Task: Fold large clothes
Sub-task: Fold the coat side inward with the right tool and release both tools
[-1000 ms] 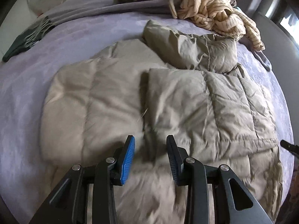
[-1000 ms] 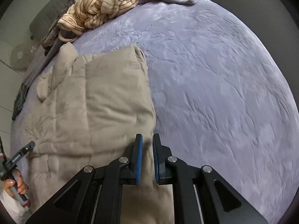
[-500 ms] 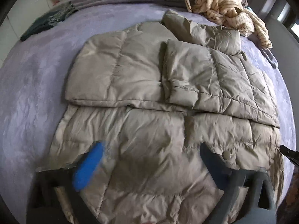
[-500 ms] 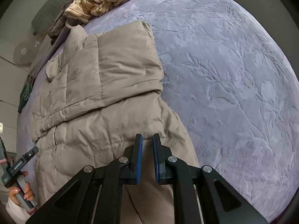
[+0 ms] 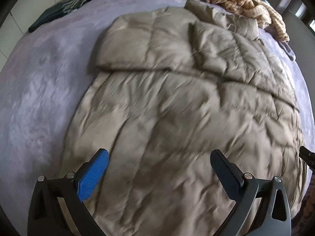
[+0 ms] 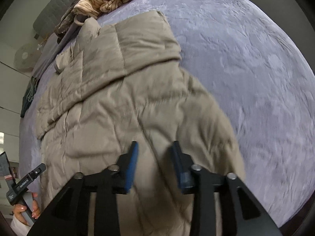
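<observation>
Taupe quilted nylon fills both of my views: the puffy down jacket (image 5: 177, 122) lies spread on the lavender plush bedspread (image 5: 39, 90), with its two sleeves folded across the far half. From my left claw (image 5: 159, 163), the jaws stand wide apart above the jacket's near hem, holding nothing; the fabric just ahead of them is smeared by blur, so I cannot read its seams there. Far off to the left a dark green fringed scarf (image 5: 59, 9) lies partly cut off by the lens rim. Ahead and to the right a cream striped knit heap (image 5: 246, 5) sits beyond the collar. My right claw (image 6: 154, 157) is parted over the jacket's (image 6: 118, 98) near right corner, gripping nothing that I can see; its fingers (image 6: 132, 167) are blurred. At its far left, my left hand (image 6: 27, 210) is half cropped.
</observation>
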A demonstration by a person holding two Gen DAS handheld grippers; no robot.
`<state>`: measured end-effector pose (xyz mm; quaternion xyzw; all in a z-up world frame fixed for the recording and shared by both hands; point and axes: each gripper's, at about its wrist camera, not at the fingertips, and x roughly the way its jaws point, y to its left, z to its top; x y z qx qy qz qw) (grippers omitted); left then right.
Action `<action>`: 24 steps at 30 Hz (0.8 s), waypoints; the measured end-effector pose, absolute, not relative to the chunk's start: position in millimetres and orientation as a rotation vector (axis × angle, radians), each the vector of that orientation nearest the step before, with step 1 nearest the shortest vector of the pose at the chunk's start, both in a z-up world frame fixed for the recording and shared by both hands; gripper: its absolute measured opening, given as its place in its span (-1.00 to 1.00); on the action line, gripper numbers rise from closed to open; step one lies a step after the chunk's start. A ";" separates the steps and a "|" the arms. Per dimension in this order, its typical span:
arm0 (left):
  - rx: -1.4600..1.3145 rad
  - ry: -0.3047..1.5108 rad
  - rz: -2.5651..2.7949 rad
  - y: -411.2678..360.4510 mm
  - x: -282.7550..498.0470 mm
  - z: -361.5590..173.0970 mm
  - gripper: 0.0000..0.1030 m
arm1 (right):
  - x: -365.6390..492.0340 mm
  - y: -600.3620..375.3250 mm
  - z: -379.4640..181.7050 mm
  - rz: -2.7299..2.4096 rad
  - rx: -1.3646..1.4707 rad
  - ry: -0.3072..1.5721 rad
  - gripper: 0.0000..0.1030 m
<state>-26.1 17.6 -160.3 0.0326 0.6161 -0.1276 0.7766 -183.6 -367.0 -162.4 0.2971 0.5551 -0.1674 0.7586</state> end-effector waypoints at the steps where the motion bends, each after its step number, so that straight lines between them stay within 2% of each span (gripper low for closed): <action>1: 0.056 1.353 -0.294 23.8 -29.2 -161.7 1.00 | -186.9 -362.5 -160.9 -0.368 0.645 1.210 -0.06; 7: 0.025 1.387 -0.314 61.3 -62.7 -155.2 1.00 | -220.1 -337.6 -145.2 -0.392 0.714 1.195 0.38; 10: 0.012 1.393 -0.323 77.3 -78.3 -148.6 1.00 | -241.5 -326.1 -140.3 -0.405 0.770 1.192 0.40; 12: 0.000 1.394 -0.335 88.1 -89.6 -144.2 1.00 | -253.7 -319.6 -139.4 -0.409 0.804 1.190 0.63; 13: -0.004 1.396 -0.339 93.1 -94.4 -142.4 1.00 | -261.1 -315.7 -138.4 -0.411 0.823 1.183 0.66; 24: -0.085 1.441 -0.418 133.3 -137.7 -127.3 1.00 | -318.9 -286.0 -122.6 -0.449 0.962 1.148 0.68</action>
